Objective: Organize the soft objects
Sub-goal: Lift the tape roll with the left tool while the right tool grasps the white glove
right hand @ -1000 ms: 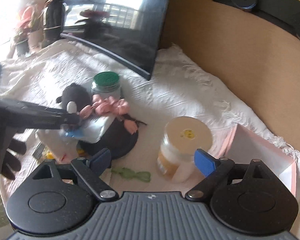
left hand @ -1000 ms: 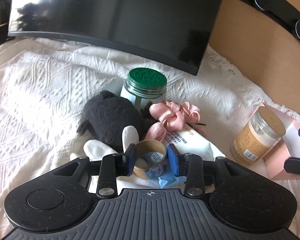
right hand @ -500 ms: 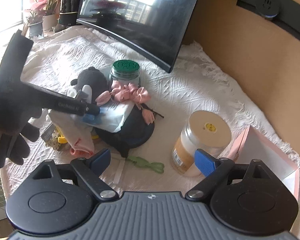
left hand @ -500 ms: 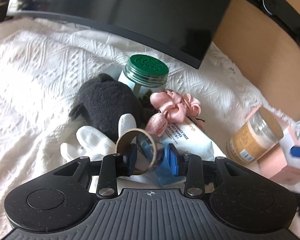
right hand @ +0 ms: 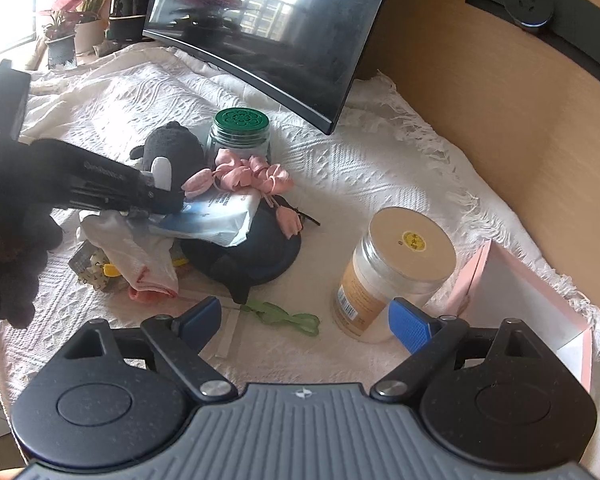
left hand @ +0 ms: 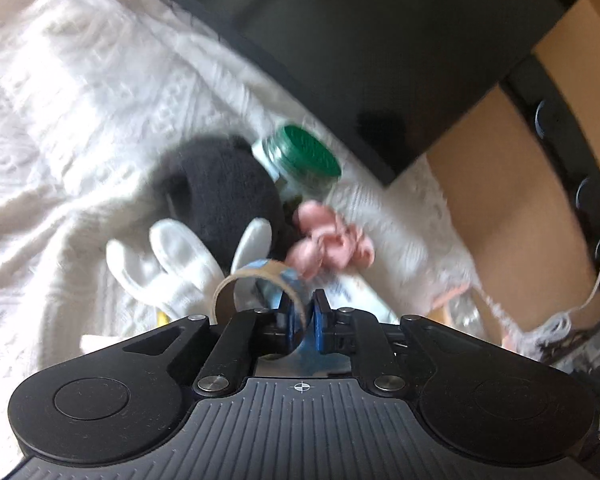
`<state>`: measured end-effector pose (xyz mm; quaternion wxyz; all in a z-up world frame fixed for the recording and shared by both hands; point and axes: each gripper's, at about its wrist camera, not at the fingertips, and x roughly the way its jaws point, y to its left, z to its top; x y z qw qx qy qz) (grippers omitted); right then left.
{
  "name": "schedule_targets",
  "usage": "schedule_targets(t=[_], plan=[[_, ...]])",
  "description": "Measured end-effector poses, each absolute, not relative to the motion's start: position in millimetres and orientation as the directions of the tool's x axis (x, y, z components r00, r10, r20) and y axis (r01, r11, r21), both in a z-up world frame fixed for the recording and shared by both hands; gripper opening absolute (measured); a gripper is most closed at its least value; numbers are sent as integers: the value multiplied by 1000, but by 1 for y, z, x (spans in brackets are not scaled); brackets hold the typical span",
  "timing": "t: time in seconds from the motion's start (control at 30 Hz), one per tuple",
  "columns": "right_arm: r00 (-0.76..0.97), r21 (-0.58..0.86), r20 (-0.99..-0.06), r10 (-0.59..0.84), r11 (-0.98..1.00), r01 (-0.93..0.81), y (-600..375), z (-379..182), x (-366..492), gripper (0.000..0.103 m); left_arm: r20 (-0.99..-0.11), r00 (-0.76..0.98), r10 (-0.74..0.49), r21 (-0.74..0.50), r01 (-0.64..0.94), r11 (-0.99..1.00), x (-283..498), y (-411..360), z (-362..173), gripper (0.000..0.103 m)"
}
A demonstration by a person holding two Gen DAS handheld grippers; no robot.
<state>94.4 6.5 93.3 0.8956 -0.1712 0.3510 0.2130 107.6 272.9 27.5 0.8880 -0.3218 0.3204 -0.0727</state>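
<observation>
Cardboard tape roll (left hand: 256,280) wall, pinched between left fingers (left hand: 290,314)

1. Curved dark monitor (right hand: 276,28) at the back, its lower edge over the white textured cloth (right hand: 340,184).
2. Glass jar with green lid (right hand: 240,132), upright, in front of the monitor.
3. Larger jar with tan lid (right hand: 396,272), upright, just beside the open pink box (right hand: 528,300).
4. Potted plants (right hand: 72,20) far left by the window.
5. Black wall strip with sockets (right hand: 540,12) on the tan wall, upper right.
</observation>
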Motion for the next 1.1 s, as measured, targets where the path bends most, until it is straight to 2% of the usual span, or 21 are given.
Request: schedule_targets(t=[0.27, 0.53, 0.7, 0.9, 0.97, 1.0, 1.03, 1.07, 1.1], plan=[[671, -153, -687, 278, 847, -509, 28, 109, 95, 91, -459, 836, -300, -587, -32, 809, 75, 289, 56, 10], [635, -93, -702, 322, 843, -530, 57, 132, 126, 91, -412, 881, -232, -591, -64, 804, 34, 320, 71, 10], [557, 7, -753, 351, 850, -526, 92, 134, 180, 91, -395, 900, -184, -611, -108, 784, 9, 341, 69, 10], [455, 35, -854, 252, 901, -432, 137, 83, 252, 91, -358, 912, -202, -685, -110, 720, 5, 354, 66, 9], [442, 1, -875, 199, 912, -410, 143, 67, 262, 80, -344, 913, -219, -701, -95, 706, 8, 352, 71, 9], [435, -14, -882, 180, 913, -407, 144, 63, 264, 46, -333, 915, -226, -706, -84, 703, 10, 350, 75, 9], [427, -16, -887, 177, 911, -412, 142, 63, 263, 28, -323, 918, -230, -708, -73, 703, 10, 350, 79, 9], [442, -11, -876, 193, 908, -420, 139, 69, 258, 28, -311, 920, -237, -707, -58, 705, 13, 348, 84, 9], [464, -7, -859, 218, 899, -437, 134, 78, 250, 23, -304, 921, -244, -704, -45, 709, 15, 346, 89, 9]])
